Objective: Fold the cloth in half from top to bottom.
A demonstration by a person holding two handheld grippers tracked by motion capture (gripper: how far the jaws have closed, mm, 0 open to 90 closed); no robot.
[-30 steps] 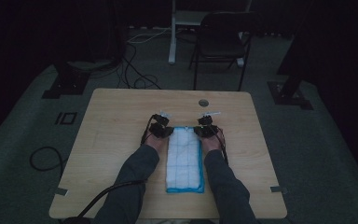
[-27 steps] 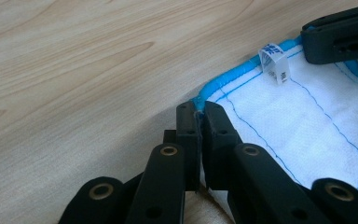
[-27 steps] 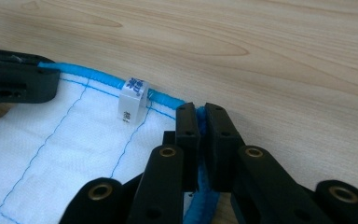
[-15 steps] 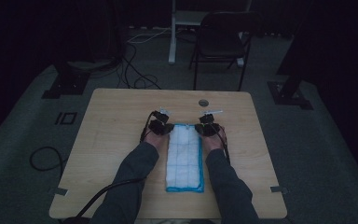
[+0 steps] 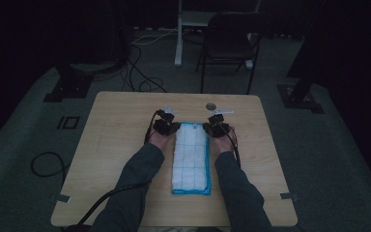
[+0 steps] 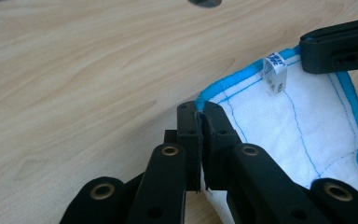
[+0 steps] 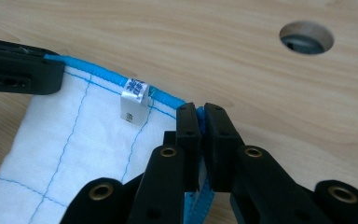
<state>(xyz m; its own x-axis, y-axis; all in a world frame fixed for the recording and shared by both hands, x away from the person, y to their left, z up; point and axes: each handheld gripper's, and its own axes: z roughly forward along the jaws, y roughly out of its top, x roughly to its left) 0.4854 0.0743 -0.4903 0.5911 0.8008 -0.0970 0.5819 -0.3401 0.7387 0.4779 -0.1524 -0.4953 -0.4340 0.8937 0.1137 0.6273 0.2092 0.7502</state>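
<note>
With both fingers (image 6: 199, 122) pinching the cloth's (image 5: 190, 157) far corners at centre frame, I should lift evenly.

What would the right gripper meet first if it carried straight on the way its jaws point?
Probably bare light wooden tabletop just past the clamped blue-edged white cloth; the round hole lies off to one side of the right gripper. Depth is hard to judge.
</note>
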